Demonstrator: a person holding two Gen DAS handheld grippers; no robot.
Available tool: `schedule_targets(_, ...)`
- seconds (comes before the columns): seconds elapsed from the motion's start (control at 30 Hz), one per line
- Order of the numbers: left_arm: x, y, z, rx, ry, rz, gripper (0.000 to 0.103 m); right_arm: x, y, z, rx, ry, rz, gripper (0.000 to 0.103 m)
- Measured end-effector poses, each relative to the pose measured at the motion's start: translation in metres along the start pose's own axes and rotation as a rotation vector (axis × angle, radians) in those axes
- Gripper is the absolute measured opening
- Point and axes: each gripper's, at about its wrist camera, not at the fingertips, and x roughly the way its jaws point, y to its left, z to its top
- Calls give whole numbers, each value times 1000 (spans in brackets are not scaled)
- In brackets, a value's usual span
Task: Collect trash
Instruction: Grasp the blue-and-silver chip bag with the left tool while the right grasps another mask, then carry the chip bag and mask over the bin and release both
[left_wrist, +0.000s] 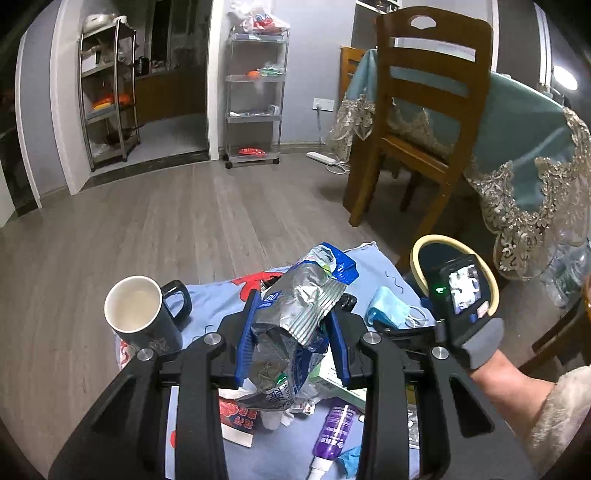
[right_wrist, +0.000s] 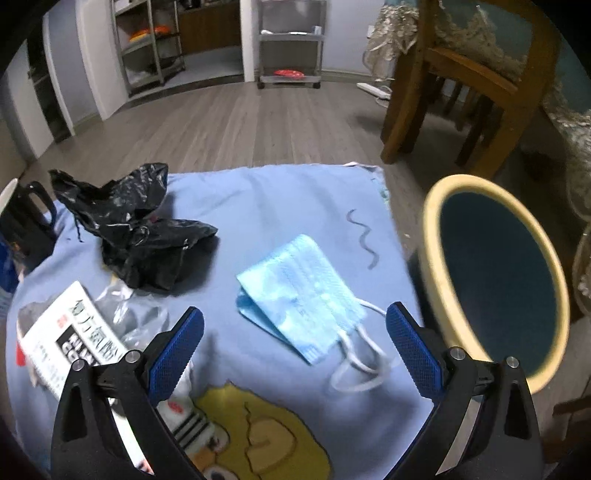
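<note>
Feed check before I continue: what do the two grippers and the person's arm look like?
Both the left gripper and right gripper have black frames with silver bolts and blue textured pads on the fingers. The right hand wears a grey-black glove and a fuzzy beige sleeve.

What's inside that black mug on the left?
The mug tilts its mouth toward the left wrist camera. Only its pale inner wall and bottom show; it looks empty, though a thin film of liquid couldn't be ruled out. The right view cuts it off.

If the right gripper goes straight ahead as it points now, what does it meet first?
Most likely the blue mask, lying on the cloth between the open right gripper's fingers; depth is hard to judge.
</note>
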Motion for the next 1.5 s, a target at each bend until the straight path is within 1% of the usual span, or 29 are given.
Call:
schedule_targets(0.1, 1, -3, 0, 25, 4, 16, 34, 13, 7, 0, -19, 5, 1, 93)
schedule_targets(0.13, 1, -3, -1, 27, 5, 18, 34, 16, 7, -1, -21, 9, -4, 83)
schedule_targets(0.17, 1, -3, -1, 29, 5, 19, 34, 21, 8, -1, -22, 23, -16, 66)
schedule_targets(0.2, 1, -2, -1, 32, 4, 23, 34, 24, 9, -2, -22, 36, -31, 58)
schedule_targets(0.23, 0, -2, -2, 37, 3, 31, 34, 27, 8, -3, -20, 52, -48, 53)
schedule_targets(0.3, 0, -3, -1, 48, 1, 45, 34, 25, 6, -4, -13, 43, -51, 39)
schedule_targets(0.33, 0, -4, -1, 53, -1, 53, 34, 24, 5, -3, -14, 44, -57, 29)
schedule_targets(0.37, 0, -4, 0, 55, -2, 57, 34, 21, 4, -2, -11, 43, -54, 23)
schedule_targets(0.43, -2, -6, 2, 67, -10, 73, 34, 12, 1, -2, 10, 37, -34, 19)
schedule_targets(0.53, -7, -14, 5, 96, -34, 94, 34, -6, -1, 2, 36, 22, 2, 16)
schedule_targets(0.67, -19, -23, 11, 122, -78, 86, 34, -38, -1, 13, 50, -14, 27, 15)
schedule_targets(0.77, -28, -32, 14, 159, -111, 95, 34, -77, -11, 25, 101, -49, 87, 15)
schedule_targets(0.87, -33, -40, 16, 181, -133, 93, 34, -109, -17, 33, 102, -79, 117, 15)
schedule_targets(0.97, -38, -47, 17, 199, -148, 89, 34, -149, -19, 33, 42, -120, 104, 15)
schedule_targets(1.1, -43, -54, 19, 222, -168, 92, 34, -181, -36, 30, 21, -161, 95, 15)
schedule_targets(1.2, -43, -60, 18, 246, -173, 98, 34, -191, -59, 22, 49, -180, 79, 15)
schedule_targets(1.27, -43, -63, 17, 244, -166, 93, 34, -189, -82, 21, 114, -177, 90, 15)
schedule_targets(1.33, -42, -64, 13, 240, -156, 86, 34, -186, -99, 22, 147, -171, 94, 15)
schedule_targets(1.4, -36, -72, 12, 244, -134, 64, 34, -178, -115, 30, 161, -170, 58, 15)
schedule_targets(1.5, -16, -97, 17, 275, -102, 23, 34, -166, -142, 37, 214, -165, 57, 15)
